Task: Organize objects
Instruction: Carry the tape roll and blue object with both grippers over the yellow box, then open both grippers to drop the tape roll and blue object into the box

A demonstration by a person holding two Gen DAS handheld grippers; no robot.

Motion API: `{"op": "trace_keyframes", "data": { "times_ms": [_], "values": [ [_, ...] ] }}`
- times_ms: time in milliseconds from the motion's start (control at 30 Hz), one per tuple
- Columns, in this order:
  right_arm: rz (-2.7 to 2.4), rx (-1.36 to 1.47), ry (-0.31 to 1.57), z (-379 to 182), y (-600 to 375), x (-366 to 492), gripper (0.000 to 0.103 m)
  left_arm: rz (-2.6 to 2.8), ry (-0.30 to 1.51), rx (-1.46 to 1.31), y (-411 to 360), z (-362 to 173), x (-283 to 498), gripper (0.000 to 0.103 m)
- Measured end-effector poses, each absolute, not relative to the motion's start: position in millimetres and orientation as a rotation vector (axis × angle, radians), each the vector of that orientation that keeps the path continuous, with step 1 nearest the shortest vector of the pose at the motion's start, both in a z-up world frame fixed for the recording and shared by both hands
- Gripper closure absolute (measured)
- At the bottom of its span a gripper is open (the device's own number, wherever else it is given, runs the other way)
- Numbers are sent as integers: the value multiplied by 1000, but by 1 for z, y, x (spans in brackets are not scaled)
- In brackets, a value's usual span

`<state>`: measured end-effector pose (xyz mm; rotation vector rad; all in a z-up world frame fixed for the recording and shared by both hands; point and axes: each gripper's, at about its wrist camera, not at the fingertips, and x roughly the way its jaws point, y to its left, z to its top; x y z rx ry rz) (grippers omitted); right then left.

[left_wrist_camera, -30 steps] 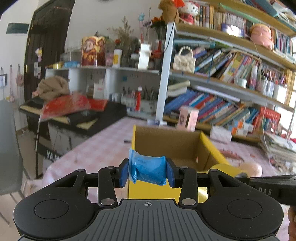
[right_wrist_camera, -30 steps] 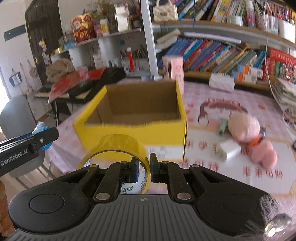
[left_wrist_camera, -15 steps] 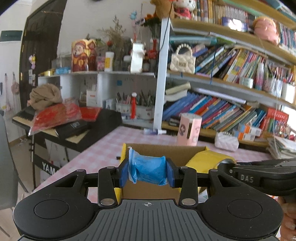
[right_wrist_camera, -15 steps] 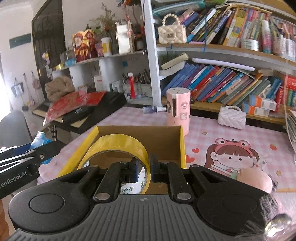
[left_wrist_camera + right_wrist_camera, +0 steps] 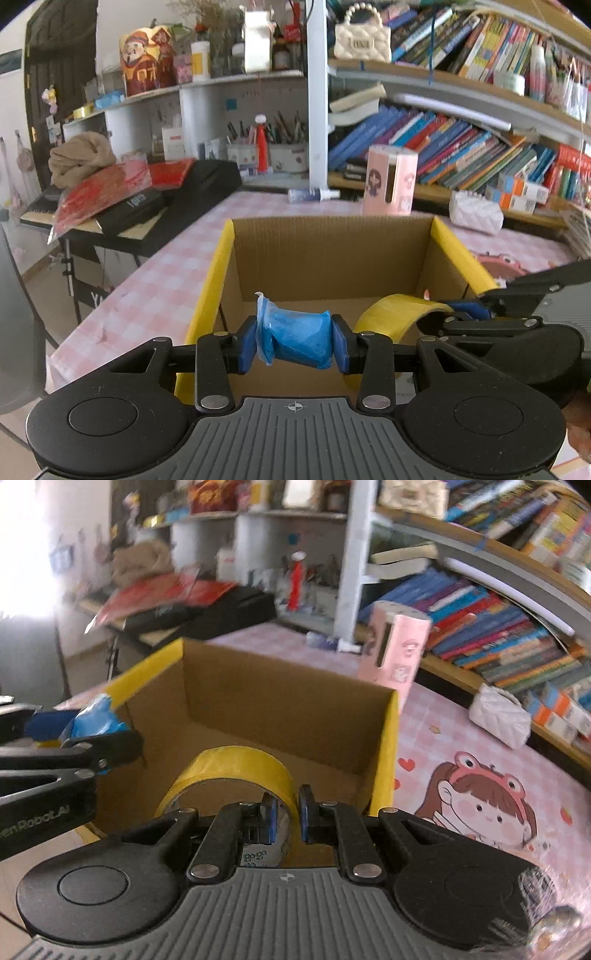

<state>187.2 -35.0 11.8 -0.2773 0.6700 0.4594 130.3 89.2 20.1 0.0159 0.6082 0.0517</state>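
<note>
Left wrist view: left tool (image 5: 295,341) pinches a crumpled blue packet (image 5: 297,341) crosswise between its pads, held over the near part of the open cardboard box (image 5: 332,254), which has yellow outer walls. Grip is across the packet's short width, so it probably drops clean once the pads spread. Box sits on the pink checked table (image 5: 147,295), near its left edge. Nothing visible on the box floor.

Right wrist view: right tool (image 5: 284,818) is pressed tight on the wall of a yellow tape roll (image 5: 229,775), one pad inside the ring, one outside. That rim pinch keeps the roll hanging upright. Roll is already inside the box mouth, low, toward the near right side; cannot tell if it touches the floor.

Both tools angle down into the same box, side by side, close but apart. Judgement: both items are about to be released. Pink cylinder container (image 5: 391,184) stands behind the box, white quilted pouch (image 5: 500,714) farther right by the shelf.
</note>
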Motion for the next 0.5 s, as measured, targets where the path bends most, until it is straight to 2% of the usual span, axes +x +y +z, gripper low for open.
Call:
{"op": "trace_keyframes", "data": {
  "times_ms": [500],
  "values": [
    [559, -445, 701, -6, -21, 214, 92, 59, 710, 49, 78, 1, 162, 64]
  ]
}}
